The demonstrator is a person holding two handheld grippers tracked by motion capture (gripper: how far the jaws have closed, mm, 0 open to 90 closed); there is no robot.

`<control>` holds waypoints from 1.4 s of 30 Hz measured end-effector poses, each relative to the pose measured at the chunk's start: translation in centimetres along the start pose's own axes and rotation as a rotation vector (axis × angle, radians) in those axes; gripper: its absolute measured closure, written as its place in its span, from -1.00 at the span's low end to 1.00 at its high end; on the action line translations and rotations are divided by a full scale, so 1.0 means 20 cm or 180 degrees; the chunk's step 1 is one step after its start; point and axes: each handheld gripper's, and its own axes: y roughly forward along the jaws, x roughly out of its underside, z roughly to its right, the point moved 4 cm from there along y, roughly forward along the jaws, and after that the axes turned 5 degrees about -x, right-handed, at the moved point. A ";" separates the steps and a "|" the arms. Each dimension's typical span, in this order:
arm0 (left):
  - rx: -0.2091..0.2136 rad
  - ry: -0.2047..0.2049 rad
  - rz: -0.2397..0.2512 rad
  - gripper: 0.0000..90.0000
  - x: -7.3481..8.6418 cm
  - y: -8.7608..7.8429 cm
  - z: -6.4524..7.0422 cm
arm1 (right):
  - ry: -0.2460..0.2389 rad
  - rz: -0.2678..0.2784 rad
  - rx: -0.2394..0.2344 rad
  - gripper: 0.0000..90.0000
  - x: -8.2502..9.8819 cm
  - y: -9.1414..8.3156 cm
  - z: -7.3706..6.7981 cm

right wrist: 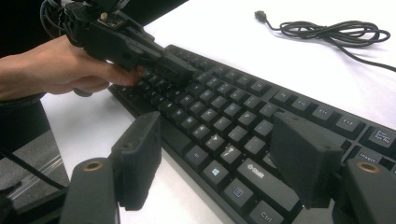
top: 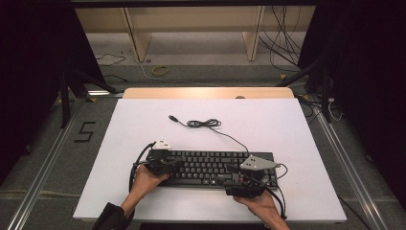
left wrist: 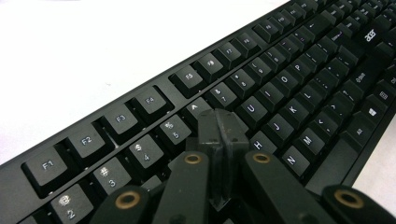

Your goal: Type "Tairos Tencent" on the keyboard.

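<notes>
we see a black keyboard [top: 210,167] lying flat on the white table [top: 143,124], toward the six o'clock edge of the table in the high view, its long side running from nine to three o'clock. its cable [top: 210,125] trails off from the back edge toward eleven o'clock, loops once and ends in a plug [top: 173,118] lying on the bare table.

our left gripper [top: 165,165] sits over the nine o'clock end of the keyboard, held by the left hand [top: 146,179]. in the left gripper view its jaws are pressed together with nothing between them, and the joined tips [left wrist: 219,133] come down on the letter rows just below the number keys; whether they press a key we cannot tell.

our right gripper [top: 244,179] is at the three o'clock end, near the front edge, held by the right hand [top: 258,201]. in the right gripper view its jaws stand wide apart, one pad [right wrist: 137,156] at seven o'clock over the table just in front of the keyboard, the other at four o'clock over the bottom row of keys. nothing is gripped between them. farther off, at eleven o'clock in that view, the left gripper points down onto the keys.
</notes>
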 end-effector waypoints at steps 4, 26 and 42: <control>0.0023 -0.0005 0.0009 0.99 0.01 0.01 0.00 | 0.0008 0.0007 0.0010 -0.22 0.00 -0.01 0.00; 0.0017 -0.0101 0.0125 0.81 -0.02 -0.06 0.00 | -0.0022 0.0017 0.0042 -0.23 0.00 -0.02 0.01; 0.0369 -0.0205 0.0432 0.02 -0.03 -0.17 0.02 | -0.0050 0.0080 0.0090 -0.23 0.00 -0.05 0.02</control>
